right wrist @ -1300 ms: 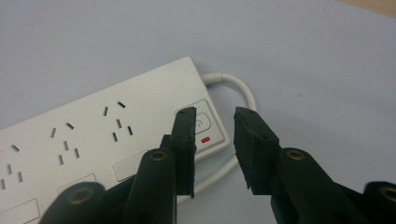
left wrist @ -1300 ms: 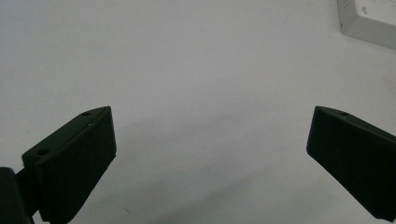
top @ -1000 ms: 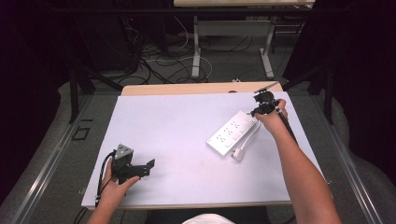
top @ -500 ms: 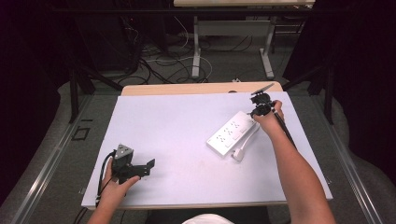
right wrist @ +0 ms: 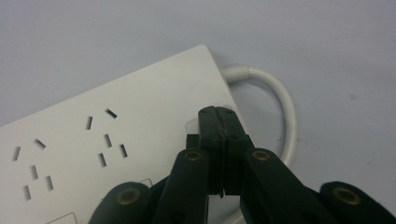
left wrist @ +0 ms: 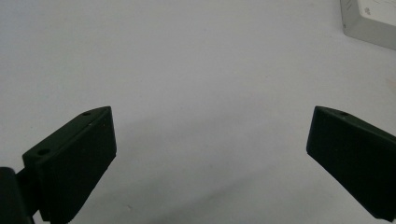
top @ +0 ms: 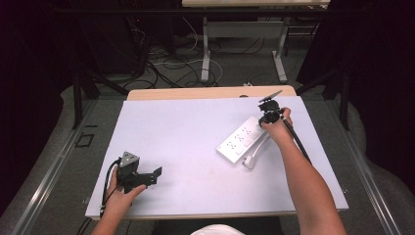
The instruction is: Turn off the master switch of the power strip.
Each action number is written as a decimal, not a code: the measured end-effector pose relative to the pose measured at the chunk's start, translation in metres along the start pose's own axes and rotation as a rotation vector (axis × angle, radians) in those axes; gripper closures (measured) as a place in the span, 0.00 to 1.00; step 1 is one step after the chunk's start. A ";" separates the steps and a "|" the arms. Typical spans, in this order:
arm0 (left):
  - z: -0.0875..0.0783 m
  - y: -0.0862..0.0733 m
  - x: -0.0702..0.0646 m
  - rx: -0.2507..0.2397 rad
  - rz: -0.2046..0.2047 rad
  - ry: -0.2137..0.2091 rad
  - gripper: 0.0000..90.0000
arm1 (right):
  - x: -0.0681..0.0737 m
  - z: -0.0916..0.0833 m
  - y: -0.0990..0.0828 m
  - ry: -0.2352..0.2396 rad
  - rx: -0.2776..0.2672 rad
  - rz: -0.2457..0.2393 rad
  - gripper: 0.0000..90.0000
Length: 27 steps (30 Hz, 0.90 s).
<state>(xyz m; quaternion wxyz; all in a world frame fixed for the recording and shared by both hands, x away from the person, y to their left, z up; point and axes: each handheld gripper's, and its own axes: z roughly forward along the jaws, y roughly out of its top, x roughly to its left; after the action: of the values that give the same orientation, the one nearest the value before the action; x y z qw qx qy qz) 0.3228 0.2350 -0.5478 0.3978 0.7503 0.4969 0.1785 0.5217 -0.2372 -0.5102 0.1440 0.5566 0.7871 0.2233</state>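
Power strip (top: 243,141) lies on the right part of the white surface (top: 186,132), its cord (right wrist: 280,100) curling beside it. Right claw (right wrist: 218,116) is closed, empty, with tips pressing near the strip's end, probably on its switch. Left claw (left wrist: 210,154) rests wide open, well apart. Pressing seems underway; release is left.

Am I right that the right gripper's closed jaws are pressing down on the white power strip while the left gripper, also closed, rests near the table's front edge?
Not quite: the left gripper is open, its jaws spread wide over the bare table, as the left gripper view shows. The right gripper is indeed closed, its tips at the power strip.
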 end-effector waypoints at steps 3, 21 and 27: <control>0.000 0.000 0.000 0.000 -0.001 -0.001 0.02 | 0.000 0.001 0.000 -0.008 -0.010 -0.006 1.00; 0.000 -0.001 -0.002 -0.005 -0.001 0.000 0.02 | -0.003 0.002 -0.008 0.030 -0.036 0.061 1.00; -0.001 -0.001 -0.001 -0.006 0.003 0.002 0.02 | -0.006 0.002 -0.010 0.038 -0.040 0.083 1.00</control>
<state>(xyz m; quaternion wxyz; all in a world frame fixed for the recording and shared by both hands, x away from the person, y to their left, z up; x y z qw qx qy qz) 0.3213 0.2345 -0.5481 0.3992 0.7498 0.4956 0.1812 0.5164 -0.2451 -0.5174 0.1305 0.5816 0.7613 0.2552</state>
